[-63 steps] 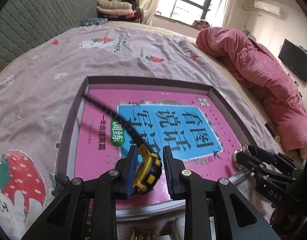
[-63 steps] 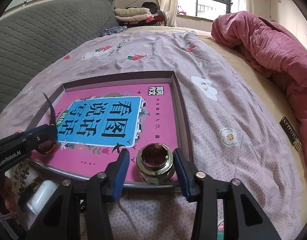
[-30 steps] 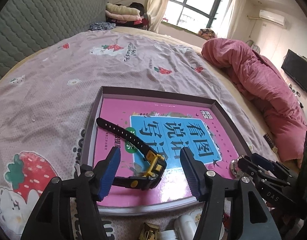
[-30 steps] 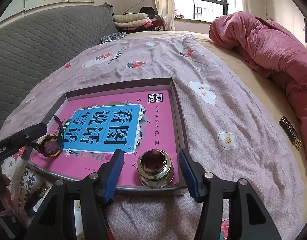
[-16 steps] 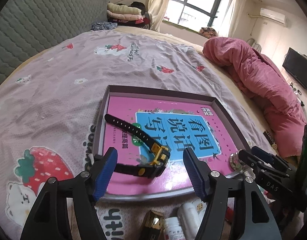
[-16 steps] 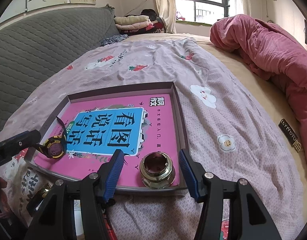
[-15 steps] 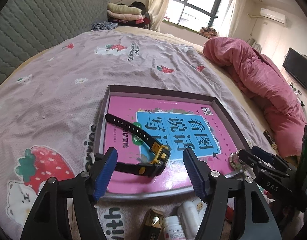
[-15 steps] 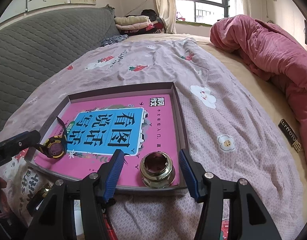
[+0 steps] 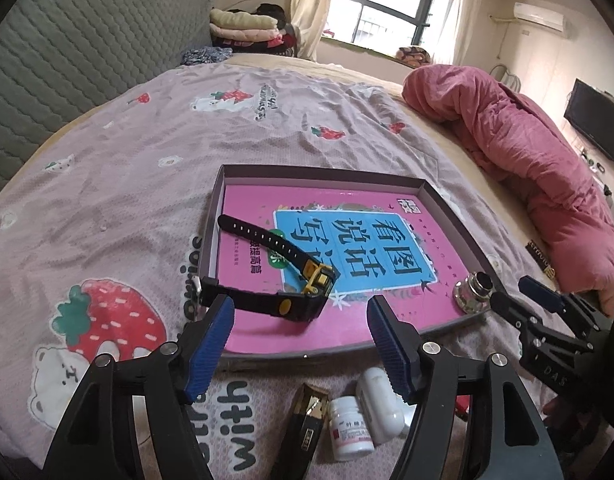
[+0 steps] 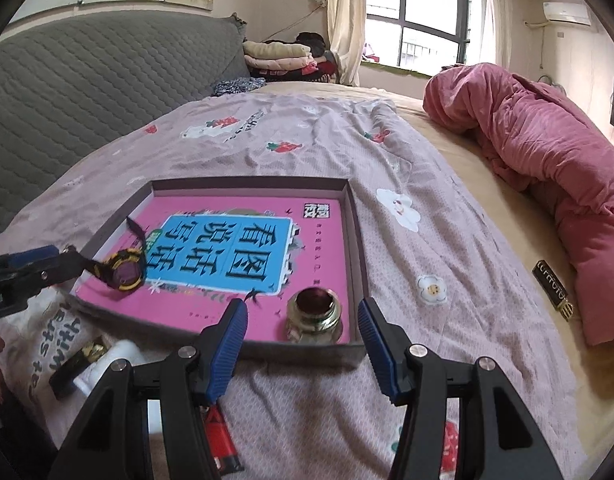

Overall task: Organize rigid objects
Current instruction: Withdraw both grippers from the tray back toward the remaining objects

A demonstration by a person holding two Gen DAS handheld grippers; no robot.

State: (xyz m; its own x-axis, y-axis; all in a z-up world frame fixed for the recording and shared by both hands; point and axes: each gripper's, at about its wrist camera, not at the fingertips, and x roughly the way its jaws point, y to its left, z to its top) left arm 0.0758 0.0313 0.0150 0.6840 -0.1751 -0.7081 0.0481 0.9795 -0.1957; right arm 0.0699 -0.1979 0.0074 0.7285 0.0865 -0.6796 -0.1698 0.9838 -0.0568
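A shallow grey tray (image 9: 319, 172) lies on the bed with a pink book (image 9: 347, 320) flat inside it. A black and yellow watch (image 9: 275, 276) rests on the book near the tray's near left corner. A shiny metal fitting (image 9: 473, 292) stands at the near right corner. My left gripper (image 9: 299, 340) is open, just short of the watch and not touching it. My right gripper (image 10: 303, 320) is open too, its blue pads short of the metal fitting (image 10: 313, 316) and clear of it. The right wrist view also shows the watch (image 10: 123, 272) and the left gripper (image 10: 47, 258) beside it.
In front of the tray lie a black and gold case (image 9: 307, 412), a small white pill bottle (image 9: 351, 428) and a white bottle (image 9: 381, 404). A red item (image 10: 221, 440) sits under the right gripper. A pink duvet (image 9: 527, 152) is heaped at the right, and a grey headboard (image 9: 67, 48) rises at the left.
The left jaws let go of the watch and spread wide; it now lies on the book. Both grippers drew back from the tray and rose a little, bringing the small bottles into view.
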